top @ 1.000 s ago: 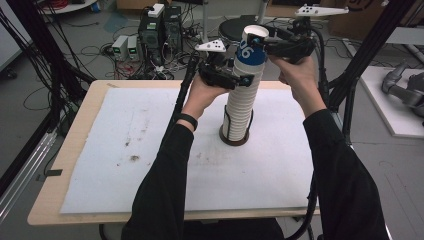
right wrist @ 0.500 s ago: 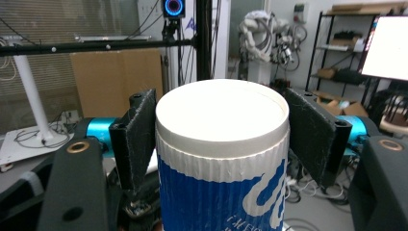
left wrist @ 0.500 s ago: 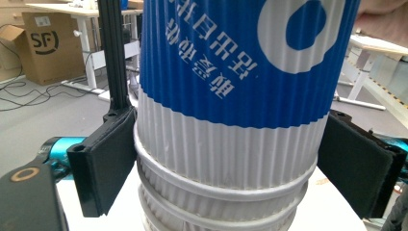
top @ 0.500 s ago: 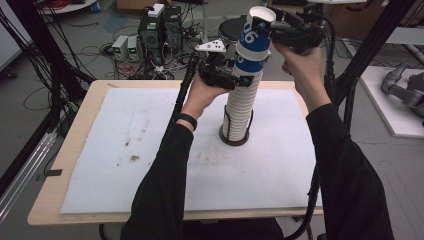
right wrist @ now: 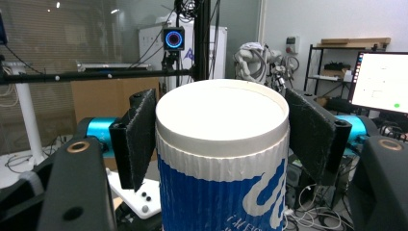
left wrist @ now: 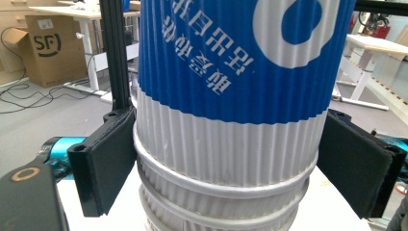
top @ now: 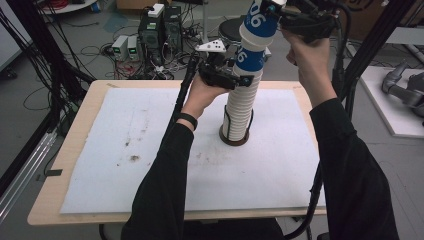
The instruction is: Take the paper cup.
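- Both sets of jaws are closed on cups. The right gripper (top: 272, 11) is pinching the top cup (top: 259, 22) by its rim, seen at the upper middle of the high view. In the right gripper view, a black pad (right wrist: 142, 132) is pressed against each side of the cup (right wrist: 221, 159).
- The left gripper (top: 239, 80) is pinching the stack of cups (top: 242, 107) just under the top one. In the left gripper view, the left pad (left wrist: 113, 161) is touching the ribbed white wall of the stack (left wrist: 226, 144). The right pad looks close to the wall too, but a thin gap cannot be ruled out.
- The stack is standing upright near the middle of the table (top: 70, 210), on a white mat (top: 125, 165). Its foot is seen in a dark ring (top: 234, 141).
- The top cup is partly lifted and is tilted a little. Its bottom is still tucked into the cup below.
- The long line of the stack runs straight up and down, so the top cup has to be pulled straight up along that line. A sideways pull could tip the stack.
- The right hand (top: 307, 60) is the one higher up, by the top cup. The left hand (top: 200, 95) is lower down, so the stack can be held down while the top cup is pulled free.
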The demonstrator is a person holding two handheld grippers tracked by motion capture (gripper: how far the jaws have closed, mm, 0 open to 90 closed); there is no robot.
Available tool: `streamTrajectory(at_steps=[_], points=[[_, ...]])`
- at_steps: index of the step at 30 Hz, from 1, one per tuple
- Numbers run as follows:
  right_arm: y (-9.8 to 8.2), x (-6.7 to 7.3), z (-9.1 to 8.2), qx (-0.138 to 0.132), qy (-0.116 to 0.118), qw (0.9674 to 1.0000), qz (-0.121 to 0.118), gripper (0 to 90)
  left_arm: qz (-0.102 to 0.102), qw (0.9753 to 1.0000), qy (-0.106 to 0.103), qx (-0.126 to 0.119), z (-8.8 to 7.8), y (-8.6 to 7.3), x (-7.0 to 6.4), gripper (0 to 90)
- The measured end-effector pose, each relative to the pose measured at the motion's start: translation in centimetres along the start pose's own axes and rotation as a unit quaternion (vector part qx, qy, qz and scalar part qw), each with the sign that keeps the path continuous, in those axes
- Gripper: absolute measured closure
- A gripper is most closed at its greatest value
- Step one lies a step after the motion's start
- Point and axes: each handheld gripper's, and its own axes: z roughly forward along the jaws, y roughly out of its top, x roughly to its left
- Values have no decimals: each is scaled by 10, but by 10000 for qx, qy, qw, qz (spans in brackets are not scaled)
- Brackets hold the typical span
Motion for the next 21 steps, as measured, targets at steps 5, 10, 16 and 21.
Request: streamTrajectory(at_steps=[5,10,16,21], points=[[5,2,-5,-79,-26,9999,-57,310,21,10000,-5,13,0,0,0,119],[11,4,-14,-94,-17,9999,-108,310,29,10000,1,45,0,1,-1,117],[14,6,-20,-72,14,9998,-174,310,9,10000,17,35,-1,1,-1,80],[14,7,-24,-38,66,9998,-178,310,-9,9999,83,63,-3,3,-1,71]])
